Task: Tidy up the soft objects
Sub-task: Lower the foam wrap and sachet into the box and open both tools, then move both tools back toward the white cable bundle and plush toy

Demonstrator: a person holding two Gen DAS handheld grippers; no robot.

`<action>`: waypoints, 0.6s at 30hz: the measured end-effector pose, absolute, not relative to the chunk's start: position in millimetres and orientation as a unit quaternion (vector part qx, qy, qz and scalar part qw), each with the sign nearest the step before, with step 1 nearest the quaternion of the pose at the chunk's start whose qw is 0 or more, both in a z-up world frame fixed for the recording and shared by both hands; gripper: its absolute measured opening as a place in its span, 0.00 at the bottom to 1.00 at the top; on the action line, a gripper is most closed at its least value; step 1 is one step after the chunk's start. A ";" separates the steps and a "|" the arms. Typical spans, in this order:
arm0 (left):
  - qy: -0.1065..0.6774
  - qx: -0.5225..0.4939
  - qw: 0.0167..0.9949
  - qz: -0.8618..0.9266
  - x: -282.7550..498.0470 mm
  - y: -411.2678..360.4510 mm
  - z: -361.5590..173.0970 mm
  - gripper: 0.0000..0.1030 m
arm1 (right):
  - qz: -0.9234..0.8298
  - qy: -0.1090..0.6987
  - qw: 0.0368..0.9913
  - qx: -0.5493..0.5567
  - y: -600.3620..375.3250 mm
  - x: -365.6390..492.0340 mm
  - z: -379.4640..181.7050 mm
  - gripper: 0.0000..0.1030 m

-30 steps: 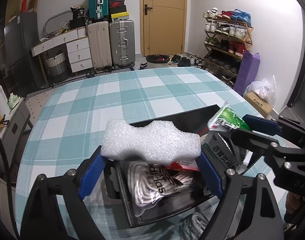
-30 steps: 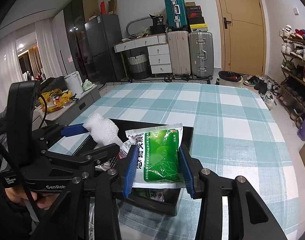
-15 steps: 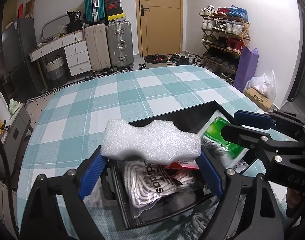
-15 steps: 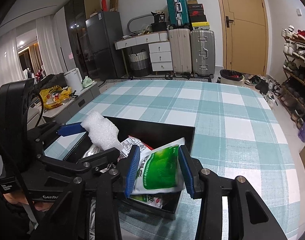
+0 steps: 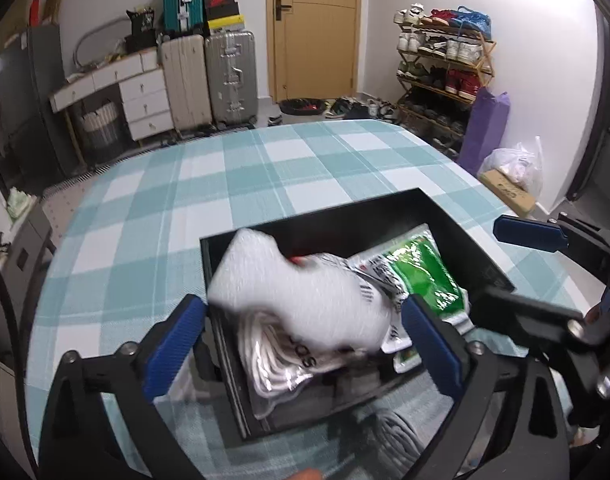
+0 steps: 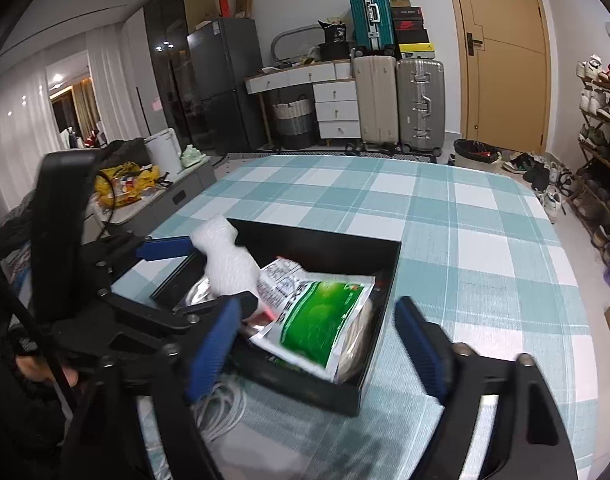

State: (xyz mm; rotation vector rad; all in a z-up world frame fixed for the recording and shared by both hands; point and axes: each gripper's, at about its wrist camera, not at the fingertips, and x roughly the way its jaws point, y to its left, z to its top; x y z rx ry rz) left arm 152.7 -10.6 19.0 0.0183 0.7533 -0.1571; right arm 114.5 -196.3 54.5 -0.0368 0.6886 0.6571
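Observation:
A black open box (image 5: 469, 248) (image 6: 385, 280) sits on the checked tablecloth. In it lie a green and white packet (image 5: 421, 276) (image 6: 317, 320) and a clear bag of white cord (image 5: 281, 356). A white foam block (image 5: 301, 296) (image 6: 225, 260) is blurred, tilted over the box, between the spread fingers of my left gripper (image 5: 301, 336), apart from both pads. My right gripper (image 6: 317, 336) is open and empty just in front of the box, above the green packet.
A bundle of white cable (image 6: 221, 408) lies on the cloth before the box. The table (image 5: 241, 184) extends far beyond the box. Suitcases (image 5: 209, 80), drawers and a shoe rack (image 5: 441, 80) stand against the walls.
My right gripper opened and the green packet dropped into the box. My left gripper opened and the foam block tipped down toward the box.

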 end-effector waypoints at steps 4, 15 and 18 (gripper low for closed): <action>0.364 0.009 0.929 -0.073 144.7 -9.6 21.5 1.00 | 0.305 0.329 0.894 -0.004 -209.4 103.3 55.6 0.96; 0.352 0.005 0.934 -0.056 109.9 -2.8 32.8 1.00 | 0.265 0.349 0.899 0.002 -233.7 81.3 47.5 0.99; 0.352 0.006 0.935 -0.052 98.1 -1.7 32.9 1.00 | 0.264 0.353 0.897 -0.003 -235.3 72.5 46.4 0.99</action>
